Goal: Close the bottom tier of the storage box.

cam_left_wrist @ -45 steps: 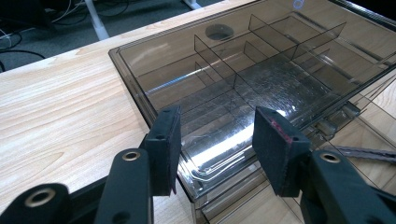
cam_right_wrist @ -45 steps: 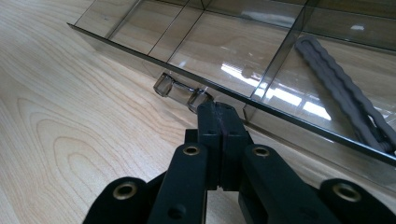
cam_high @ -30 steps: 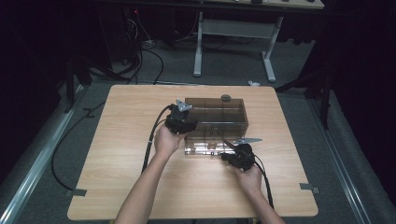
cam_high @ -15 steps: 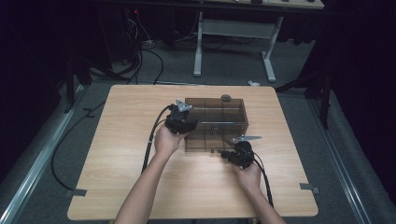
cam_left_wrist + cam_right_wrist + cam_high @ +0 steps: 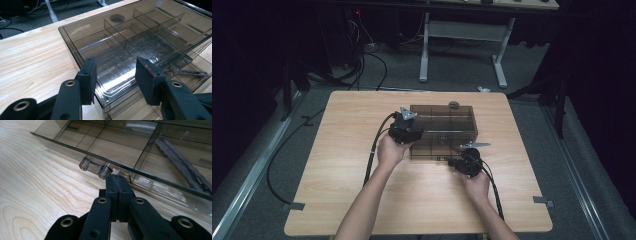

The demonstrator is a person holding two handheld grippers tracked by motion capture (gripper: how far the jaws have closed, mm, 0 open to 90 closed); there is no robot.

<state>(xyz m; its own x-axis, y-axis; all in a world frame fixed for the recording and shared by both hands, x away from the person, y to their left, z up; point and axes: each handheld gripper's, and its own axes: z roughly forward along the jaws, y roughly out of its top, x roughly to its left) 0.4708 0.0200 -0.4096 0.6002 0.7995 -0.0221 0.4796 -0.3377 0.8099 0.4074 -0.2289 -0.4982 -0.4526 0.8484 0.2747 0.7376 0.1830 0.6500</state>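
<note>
Lid (image 5: 140, 37) sits half-raised over the box (image 5: 443, 146), its corner edge between your left gripper's (image 5: 116, 76) half-open pads, not visibly pinched. Your right gripper (image 5: 117, 185), jaws pressed together on nothing, noses the latch (image 5: 96, 168) just ahead. Steady the box there, and guide the lid slowly.

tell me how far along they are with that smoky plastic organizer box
Partway, it seems. Done: the box's lid sits raised above the base, a gap showing at its near corner. In hand: the left gripper straddles that lid corner with jaws open around it, while the right gripper, shut, rests against the front wall beside the clasp. Left: I cannot tell whether the lid is being opened or closed. A dark strip lies in one compartment.
</note>
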